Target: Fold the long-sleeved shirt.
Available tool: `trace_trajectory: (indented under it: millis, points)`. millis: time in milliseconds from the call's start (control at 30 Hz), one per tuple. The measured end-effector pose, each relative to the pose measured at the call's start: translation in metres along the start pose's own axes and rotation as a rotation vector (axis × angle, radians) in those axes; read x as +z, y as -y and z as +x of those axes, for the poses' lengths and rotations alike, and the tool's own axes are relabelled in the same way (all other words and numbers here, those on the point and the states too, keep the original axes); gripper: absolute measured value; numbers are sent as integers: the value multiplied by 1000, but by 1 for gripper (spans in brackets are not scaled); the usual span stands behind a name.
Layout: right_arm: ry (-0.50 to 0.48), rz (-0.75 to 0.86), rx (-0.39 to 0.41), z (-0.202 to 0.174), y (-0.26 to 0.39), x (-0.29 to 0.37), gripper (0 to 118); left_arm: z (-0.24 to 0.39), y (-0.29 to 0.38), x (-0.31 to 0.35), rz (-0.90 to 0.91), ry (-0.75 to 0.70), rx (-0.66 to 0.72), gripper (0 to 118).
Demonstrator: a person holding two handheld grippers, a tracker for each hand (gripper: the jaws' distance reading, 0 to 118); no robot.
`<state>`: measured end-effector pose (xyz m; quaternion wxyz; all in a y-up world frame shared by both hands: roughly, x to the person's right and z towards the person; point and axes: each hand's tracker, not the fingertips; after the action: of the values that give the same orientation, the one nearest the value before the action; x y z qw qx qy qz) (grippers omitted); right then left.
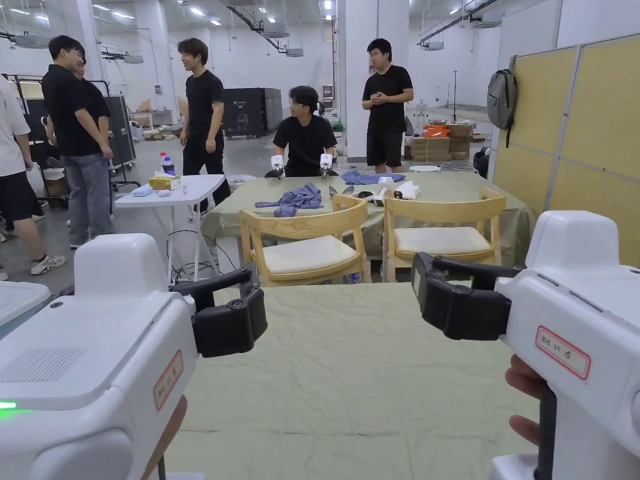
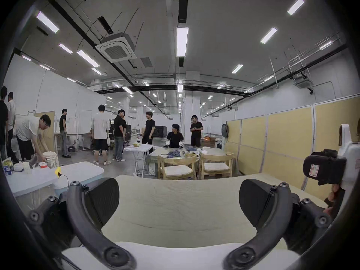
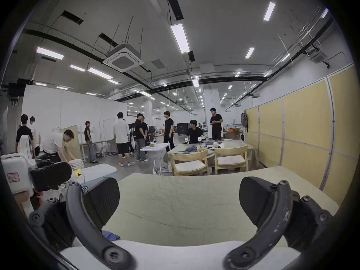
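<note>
I hold both grippers up over a table covered with a pale green cloth (image 1: 350, 375). My left gripper (image 1: 230, 315) (image 2: 179, 202) is open, with nothing between its black jaws. My right gripper (image 1: 459, 303) (image 3: 179, 202) is open too, and nothing is between its jaws. A small patch of blue fabric (image 3: 111, 236) peeks out at the near edge of the table, below the right gripper; I cannot tell if it is the shirt. The right gripper (image 2: 323, 169) appears beside the left one, and the left gripper (image 3: 50, 175) beside the right.
Two wooden chairs (image 1: 306, 250) (image 1: 440, 234) stand past the table's far edge. Behind them a second table (image 1: 487, 187) carries a crumpled blue garment (image 1: 294, 199), with a seated person (image 1: 304, 134) holding grippers. A white folding table (image 1: 169, 187) is left, yellow partitions (image 1: 581, 137) right. Several people stand around.
</note>
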<state>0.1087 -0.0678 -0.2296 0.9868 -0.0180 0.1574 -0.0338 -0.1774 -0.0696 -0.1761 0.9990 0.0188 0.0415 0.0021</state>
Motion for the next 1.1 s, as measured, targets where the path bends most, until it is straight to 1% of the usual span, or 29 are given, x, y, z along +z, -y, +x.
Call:
trace_trajectory:
  millis: [100, 267, 367, 500, 800, 967, 1100]
  points:
    - [19, 5, 3, -2, 2, -2, 118, -1, 0, 1, 4, -1, -5, 118]
    - [41, -26, -20, -2, 4, -8, 118, -2, -2, 2, 1, -6, -17, 118]
    - [48, -40, -21, 0, 7, -13, 118, -2, -2, 2, 5, -9, -23, 118]
    - [84, -40, -8, 0, 11, -14, 118, -3, -2, 2, 0, -7, -16, 118]
    - [86, -61, -29, 5, 11, -16, 118, -1, -3, 3, 4, -1, -18, 118]
    - [80, -67, -5, 2, 15, -15, 118, -2, 0, 2, -12, -2, -20, 118]
    - [78, -71, -5, -1, 17, -15, 118, -2, 0, 1, -13, 0, -24, 118]
